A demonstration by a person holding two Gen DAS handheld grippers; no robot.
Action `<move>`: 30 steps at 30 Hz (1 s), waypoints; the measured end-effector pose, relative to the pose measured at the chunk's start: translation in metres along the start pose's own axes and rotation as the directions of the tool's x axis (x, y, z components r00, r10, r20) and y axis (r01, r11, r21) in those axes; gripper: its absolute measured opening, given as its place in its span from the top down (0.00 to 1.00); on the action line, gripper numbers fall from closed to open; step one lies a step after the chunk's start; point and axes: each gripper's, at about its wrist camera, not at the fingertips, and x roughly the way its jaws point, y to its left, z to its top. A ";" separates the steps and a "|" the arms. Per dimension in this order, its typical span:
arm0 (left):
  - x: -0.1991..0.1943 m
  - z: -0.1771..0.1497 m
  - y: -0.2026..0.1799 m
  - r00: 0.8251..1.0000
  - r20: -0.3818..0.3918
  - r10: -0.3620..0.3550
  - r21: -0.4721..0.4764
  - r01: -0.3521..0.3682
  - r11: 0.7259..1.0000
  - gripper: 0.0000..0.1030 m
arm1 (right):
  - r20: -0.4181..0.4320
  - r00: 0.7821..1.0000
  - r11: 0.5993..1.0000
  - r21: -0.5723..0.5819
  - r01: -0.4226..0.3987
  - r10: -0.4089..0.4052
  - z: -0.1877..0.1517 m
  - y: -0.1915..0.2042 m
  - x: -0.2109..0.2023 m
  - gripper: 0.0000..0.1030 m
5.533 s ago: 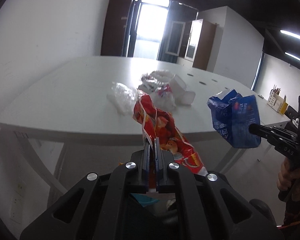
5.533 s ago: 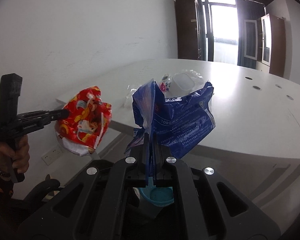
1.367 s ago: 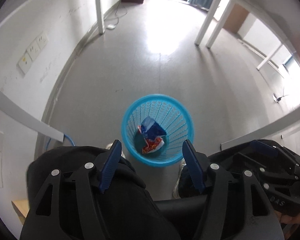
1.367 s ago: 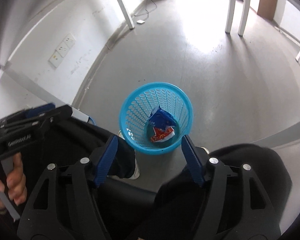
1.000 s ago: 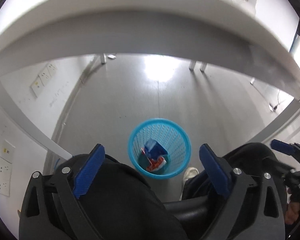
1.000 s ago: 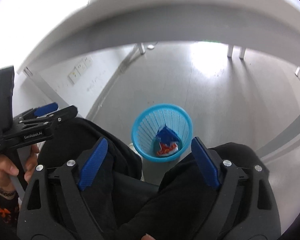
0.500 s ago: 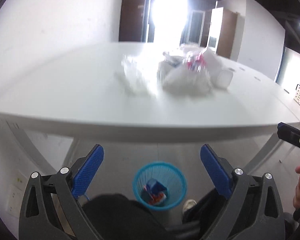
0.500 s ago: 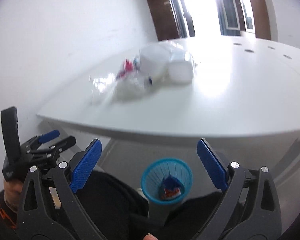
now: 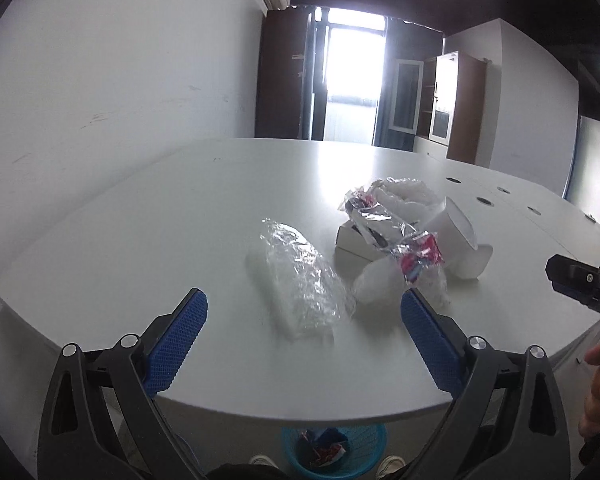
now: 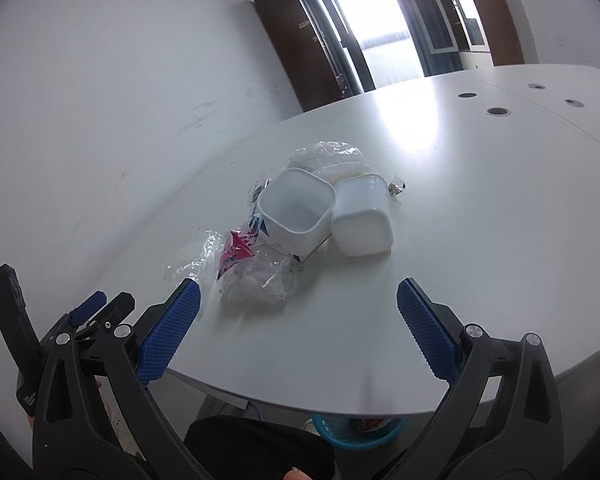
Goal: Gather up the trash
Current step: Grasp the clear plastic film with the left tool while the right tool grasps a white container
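Only illegible white lettering marks the left tool (image 10: 88, 312).

Two white tubs (image 10: 296, 210) (image 10: 362, 220), one bin (image 9: 334, 450) and two grippers (image 9: 304, 344) (image 10: 298, 328) are counted

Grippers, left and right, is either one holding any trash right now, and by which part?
Nothing is held. The left gripper and right gripper both stand wide open and empty above the white table; the clear crumpled plastic wrappers lie untouched.
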 end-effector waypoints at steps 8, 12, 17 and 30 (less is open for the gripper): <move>0.040 0.024 0.008 0.999 -0.041 0.000 -0.040 -0.002 0.999 0.07 | -0.045 0.999 0.997 0.081 0.021 -0.017 0.021 -0.008 0.029 0.13; 0.053 0.014 0.015 0.996 -0.085 -0.024 -0.062 0.019 0.998 0.09 | -0.084 0.996 0.986 0.162 0.029 -0.016 0.030 -0.020 0.052 0.15; 0.060 0.011 0.021 0.994 -0.100 -0.042 -0.076 0.034 0.997 0.11 | -0.118 0.993 0.974 0.225 0.034 -0.007 0.041 -0.029 0.076 0.24; 0.089 -0.007 0.027 0.973 -0.200 -0.114 -0.119 0.092 0.989 0.39 | -0.181 0.983 0.957 0.289 0.015 0.040 0.042 -0.030 0.110 0.68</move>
